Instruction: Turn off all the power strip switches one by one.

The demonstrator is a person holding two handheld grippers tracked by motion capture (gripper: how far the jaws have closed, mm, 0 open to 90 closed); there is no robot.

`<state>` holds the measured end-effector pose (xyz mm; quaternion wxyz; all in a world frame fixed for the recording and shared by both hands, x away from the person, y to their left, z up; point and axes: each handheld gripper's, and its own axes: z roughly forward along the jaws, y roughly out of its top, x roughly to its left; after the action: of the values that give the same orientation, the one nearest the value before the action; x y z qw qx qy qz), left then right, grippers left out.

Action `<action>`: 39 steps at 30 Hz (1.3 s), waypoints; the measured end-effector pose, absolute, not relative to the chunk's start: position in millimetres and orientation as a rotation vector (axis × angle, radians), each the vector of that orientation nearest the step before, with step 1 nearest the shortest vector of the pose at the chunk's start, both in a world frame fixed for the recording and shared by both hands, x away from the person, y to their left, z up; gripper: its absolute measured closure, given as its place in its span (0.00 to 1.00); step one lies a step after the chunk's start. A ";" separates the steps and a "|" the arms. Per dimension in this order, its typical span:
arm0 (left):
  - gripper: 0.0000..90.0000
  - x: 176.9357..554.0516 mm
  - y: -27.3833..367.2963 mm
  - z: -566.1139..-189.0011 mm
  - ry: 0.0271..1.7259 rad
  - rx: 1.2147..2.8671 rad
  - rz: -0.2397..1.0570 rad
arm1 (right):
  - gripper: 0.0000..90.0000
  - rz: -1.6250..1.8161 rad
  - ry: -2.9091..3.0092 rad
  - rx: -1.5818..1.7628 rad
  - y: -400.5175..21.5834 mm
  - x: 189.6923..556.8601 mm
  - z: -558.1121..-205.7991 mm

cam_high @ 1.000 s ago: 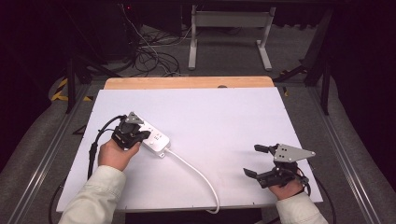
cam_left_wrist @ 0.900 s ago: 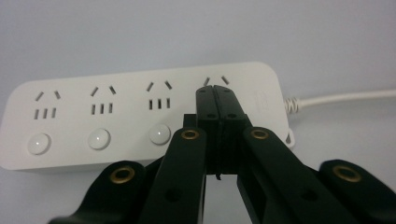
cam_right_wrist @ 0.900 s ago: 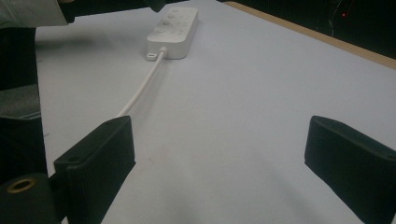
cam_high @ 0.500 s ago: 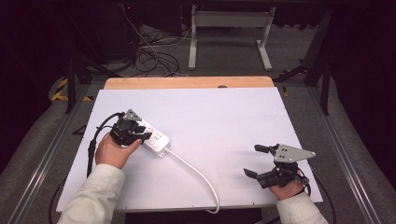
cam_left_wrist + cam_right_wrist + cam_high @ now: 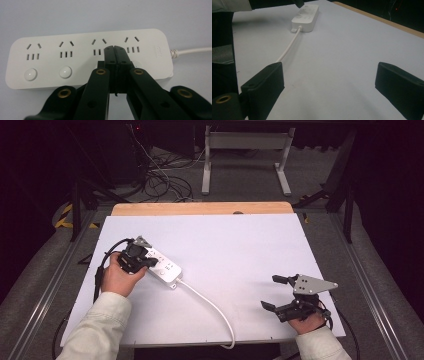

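A white power strip (image 5: pixel 166 268) with several sockets lies on the left part of the white table (image 5: pixel 240 245), its white cable (image 5: pixel 210 305) running toward the front edge. My left gripper (image 5: pixel 148 261) is shut with nothing in it. In the left gripper view its closed tips (image 5: pixel 114 49) sit over the strip (image 5: pixel 87 57), just under the third socket, where a round switch would be. Two round switches (image 5: pixel 65 72) show to the left of the tips. My right gripper (image 5: pixel 272 292) stands open at the front right, far from the strip (image 5: pixel 305 15), with bare table between its fingers.
A wooden strip (image 5: pixel 200 208) edges the table's far side. Beyond it are metal frame legs (image 5: pixel 245 155) and loose cables (image 5: pixel 160 175) on the floor. The left gripper's black cable (image 5: pixel 102 265) loops off the left side.
My left gripper has shifted slightly to the left along the power strip, still shut. The right gripper has stayed in place, open.
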<state>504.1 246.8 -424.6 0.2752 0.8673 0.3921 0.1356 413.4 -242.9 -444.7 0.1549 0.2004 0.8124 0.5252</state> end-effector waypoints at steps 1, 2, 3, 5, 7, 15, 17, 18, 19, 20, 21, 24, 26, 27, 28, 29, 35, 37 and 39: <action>1.00 505.4 246.8 -426.1 1.047 2.339 0.380 | 0.10 1.504 2.328 0.574 -242.8 413.3 -444.7; 1.00 508.4 248.5 -429.6 1.058 2.346 0.358 | 0.10 1.504 2.328 0.574 -242.8 413.2 -444.7; 1.00 509.9 249.5 -431.0 1.067 2.343 0.346 | 0.10 1.505 2.328 0.573 -242.9 413.1 -444.7; 1.00 510.9 250.3 -431.9 1.073 2.341 0.341 | 0.10 1.506 2.327 0.573 -243.2 412.9 -444.5; 1.00 513.0 251.7 -433.4 1.095 2.341 0.319 | 0.10 1.508 2.328 0.573 -243.2 412.9 -444.5; 1.00 516.2 254.6 -436.1 1.133 2.346 0.313 | 0.10 1.506 2.330 0.571 -243.0 413.0 -444.6; 1.00 516.5 254.0 -436.6 1.127 2.349 0.309 | 0.10 1.508 2.330 0.571 -242.8 413.0 -444.8; 1.00 516.5 252.5 -437.6 1.121 2.349 0.306 | 0.10 1.509 2.331 0.571 -242.7 413.1 -444.9; 1.00 516.2 251.5 -437.6 1.118 2.350 0.306 | 0.10 1.509 2.331 0.571 -242.6 413.2 -444.9; 1.00 516.4 250.6 -437.9 1.119 2.346 0.297 | 0.10 1.509 2.331 0.571 -242.6 413.2 -444.9; 1.00 516.9 250.4 -437.9 1.116 2.349 0.315 | 0.10 1.507 2.332 0.570 -242.5 413.3 -445.0; 1.00 518.2 251.9 -439.1 1.124 2.336 0.304 | 0.10 1.508 2.332 0.571 -242.5 413.1 -445.0; 1.00 518.5 252.3 -439.9 1.128 2.331 0.305 | 0.10 1.509 2.332 0.571 -242.7 413.1 -445.0; 1.00 518.6 252.3 -440.2 1.126 2.334 0.307 | 0.10 1.509 2.332 0.571 -242.6 413.2 -445.1; 1.00 519.0 252.6 -440.5 1.127 2.336 0.308 | 0.10 1.508 2.333 0.569 -242.6 413.2 -445.1; 1.00 519.0 252.6 -440.5 1.127 2.336 0.308 | 0.10 1.509 2.332 0.571 -242.5 413.1 -445.1; 1.00 519.1 253.5 -441.7 1.135 2.323 0.285 | 0.10 1.508 2.333 0.567 -242.6 412.8 -445.0; 1.00 519.3 254.6 -441.8 1.134 2.322 0.285 | 0.10 1.507 2.334 0.567 -242.5 412.8 -445.0; 1.00 519.5 255.6 -442.2 1.139 2.312 0.277 | 0.10 1.508 2.333 0.567 -242.5 412.6 -445.0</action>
<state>519.5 255.6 -442.2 0.2711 0.8585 0.4229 0.1029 412.6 -242.5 -445.0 0.1525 0.1975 0.8133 0.5256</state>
